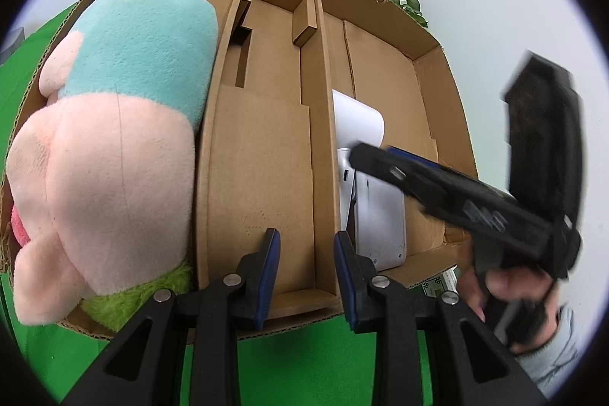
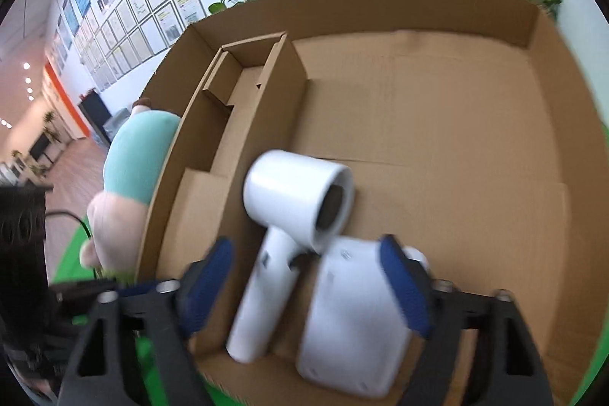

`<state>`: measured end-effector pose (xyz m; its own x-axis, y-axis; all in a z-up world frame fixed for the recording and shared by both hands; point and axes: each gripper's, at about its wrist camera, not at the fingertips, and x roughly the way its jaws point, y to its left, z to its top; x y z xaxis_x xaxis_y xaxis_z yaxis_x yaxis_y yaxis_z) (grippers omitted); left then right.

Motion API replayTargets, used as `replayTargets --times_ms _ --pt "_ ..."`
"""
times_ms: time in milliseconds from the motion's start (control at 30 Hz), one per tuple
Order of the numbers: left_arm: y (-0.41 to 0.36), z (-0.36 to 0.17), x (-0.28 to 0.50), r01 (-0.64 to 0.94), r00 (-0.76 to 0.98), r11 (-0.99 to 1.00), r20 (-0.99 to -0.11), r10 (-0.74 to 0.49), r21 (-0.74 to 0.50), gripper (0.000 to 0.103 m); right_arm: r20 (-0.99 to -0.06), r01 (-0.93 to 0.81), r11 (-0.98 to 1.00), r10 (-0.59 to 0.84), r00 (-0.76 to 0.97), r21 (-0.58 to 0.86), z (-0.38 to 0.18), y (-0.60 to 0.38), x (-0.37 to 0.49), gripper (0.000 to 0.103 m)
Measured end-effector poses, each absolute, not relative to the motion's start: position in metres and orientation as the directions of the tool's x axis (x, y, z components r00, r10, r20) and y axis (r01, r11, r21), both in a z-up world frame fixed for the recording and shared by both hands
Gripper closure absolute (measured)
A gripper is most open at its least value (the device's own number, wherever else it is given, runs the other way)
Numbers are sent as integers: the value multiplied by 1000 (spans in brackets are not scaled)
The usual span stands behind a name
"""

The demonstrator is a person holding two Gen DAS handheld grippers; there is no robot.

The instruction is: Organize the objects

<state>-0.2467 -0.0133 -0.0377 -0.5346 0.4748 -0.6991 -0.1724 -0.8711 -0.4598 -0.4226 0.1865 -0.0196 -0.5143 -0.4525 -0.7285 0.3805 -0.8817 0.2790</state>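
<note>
Hairdryer (image 2: 289, 215) and white flat device (image 2: 354, 322) lie side by side, touching, in the wide right compartment of our cardboard box (image 2: 418, 109), while the plush toy (image 1: 114, 139) fills the left one. We hold our right tongs (image 2: 304, 288) open just above the two white items. Our left tongs (image 1: 306, 276) are open and empty over the middle divider section, above the green desk (image 1: 297, 368).

Surface: a green tabletop (image 1: 312, 360) was seen.
Load: an open cardboard box (image 1: 453, 90) was set directly on it, far from the near edge.
</note>
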Motion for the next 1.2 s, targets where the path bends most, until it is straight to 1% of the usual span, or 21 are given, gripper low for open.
replayTargets --times_ms 67,133,233,367,467,533,667,767,867,967,1067,1100,1200 --pt "-15 -38 -247 -171 -533 -870 -699 477 -463 75 -725 381 -880 -456 -516 283 -28 180 -432 45" --pt "-15 -37 -247 -170 -535 -872 -700 473 -459 75 -708 406 -865 -484 -514 296 -33 172 -443 44" --pt "-16 -38 -248 -174 -533 -870 -699 477 -462 75 -702 450 -863 -468 -537 230 -27 170 -431 45" --pt "-15 -37 -250 -175 -536 -868 -694 481 -466 75 -698 488 -848 -477 -534 207 -24 171 -431 49" --pt "-9 -38 -255 -180 -536 -871 -697 476 -456 75 -700 517 -842 -462 -545 153 -21 169 -430 51" --pt "-9 -38 -255 -182 -538 -872 -696 475 -454 75 -704 525 -839 -460 -541 145 -21 174 -425 51" --pt "-8 -39 -253 -183 -537 -872 -697 475 -454 75 -731 532 -833 -456 -508 149 -24 180 -421 54" --pt "-7 -39 -252 -184 -538 -873 -697 474 -452 75 -730 539 -827 -466 -500 159 -24 184 -420 55" --pt "-8 -38 -252 -181 -535 -872 -699 475 -455 75 -703 531 -831 -476 -529 163 -13 190 -418 54" --pt "-8 -38 -253 -181 -534 -873 -699 475 -454 75 -675 514 -827 -514 -530 226 -2 198 -424 48" --pt "-8 -38 -254 -180 -535 -873 -700 473 -453 75 -702 491 -837 -500 -507 241 -6 195 -437 47" --pt "-7 -38 -254 -180 -535 -873 -700 473 -452 75 -700 489 -834 -508 -502 255 -7 195 -439 45" --pt "-9 -38 -256 -182 -534 -871 -699 477 -455 75 -692 488 -833 -515 -506 263 -7 196 -439 45"
